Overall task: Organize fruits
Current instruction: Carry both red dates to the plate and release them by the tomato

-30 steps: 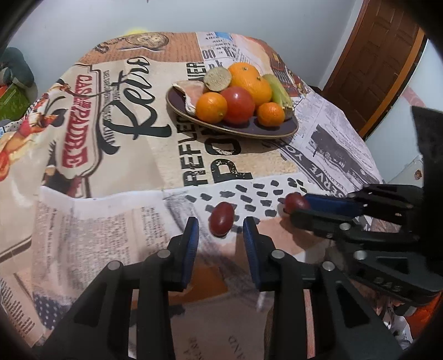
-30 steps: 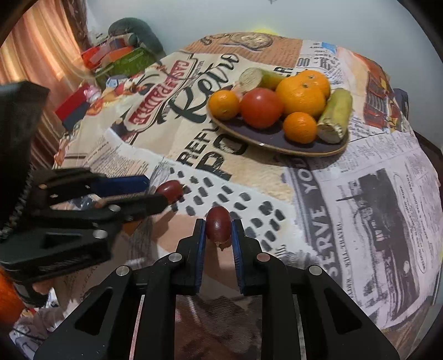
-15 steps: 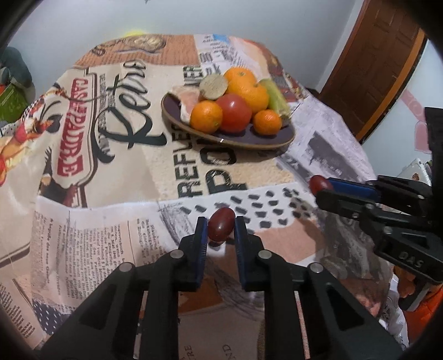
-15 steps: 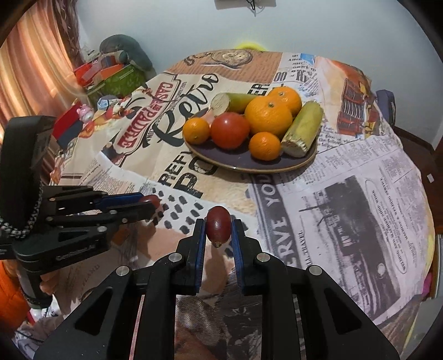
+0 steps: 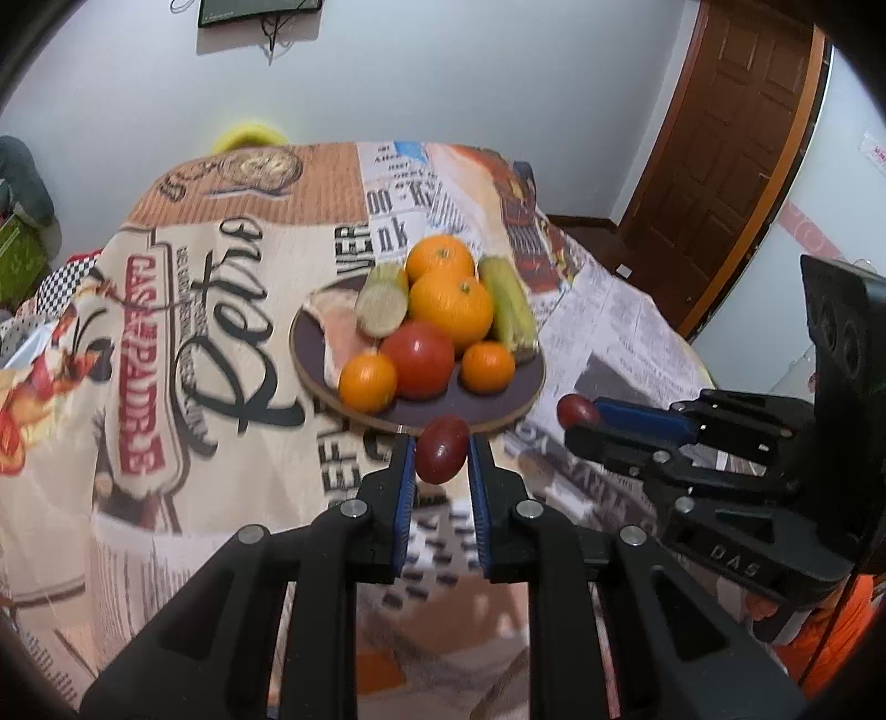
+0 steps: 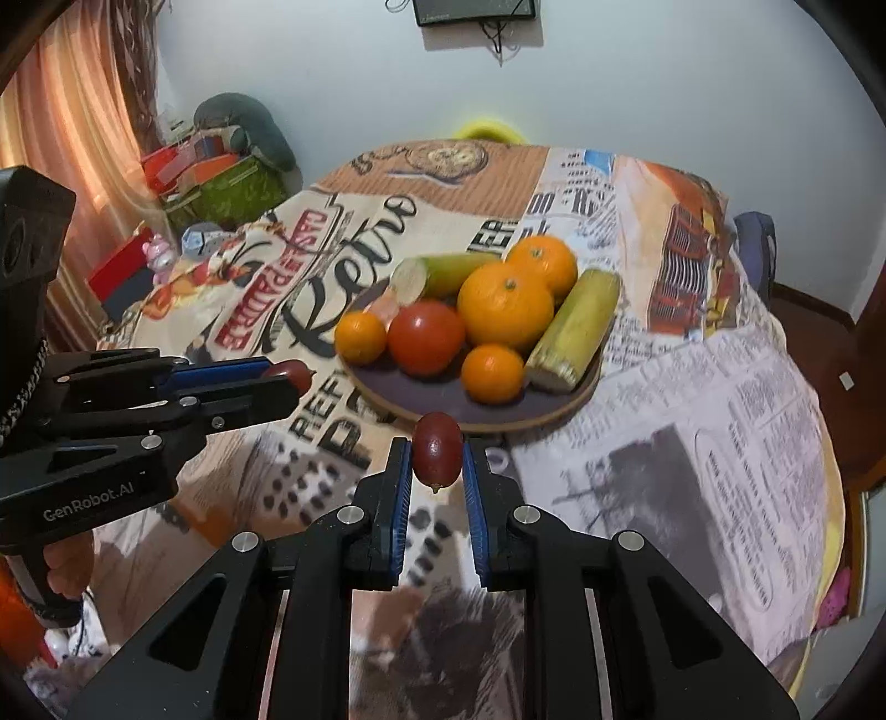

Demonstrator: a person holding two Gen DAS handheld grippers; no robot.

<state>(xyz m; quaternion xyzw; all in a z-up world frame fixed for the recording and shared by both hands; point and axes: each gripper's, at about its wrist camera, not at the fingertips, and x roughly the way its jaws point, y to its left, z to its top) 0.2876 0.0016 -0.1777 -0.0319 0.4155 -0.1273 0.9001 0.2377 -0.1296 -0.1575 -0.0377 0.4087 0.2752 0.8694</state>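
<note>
A: Tools?
B: Left tool (image 5: 440, 459) pinches a dark red fruit (image 5: 441, 457); right tool (image 6: 437, 462) grips another red fruit (image 6: 437, 448). Both off the worktop (image 6: 692, 387), just before the plate (image 6: 587, 387) w/ oranges, tomato.
A: Surface, room?
B: Newsprint-pattern cloth, pale wall, wood door (image 5: 736, 160) on one side, curtain (image 6: 72, 122) on the other.

We see a pale wall (image 6: 664, 99) with a dark screen (image 6: 475, 11) hanging high on it. A brown wooden door (image 5: 736, 160) stands at one side, an orange curtain (image 6: 72, 127) at the other. The table wears a newspaper-print cloth (image 6: 747, 399).
</note>
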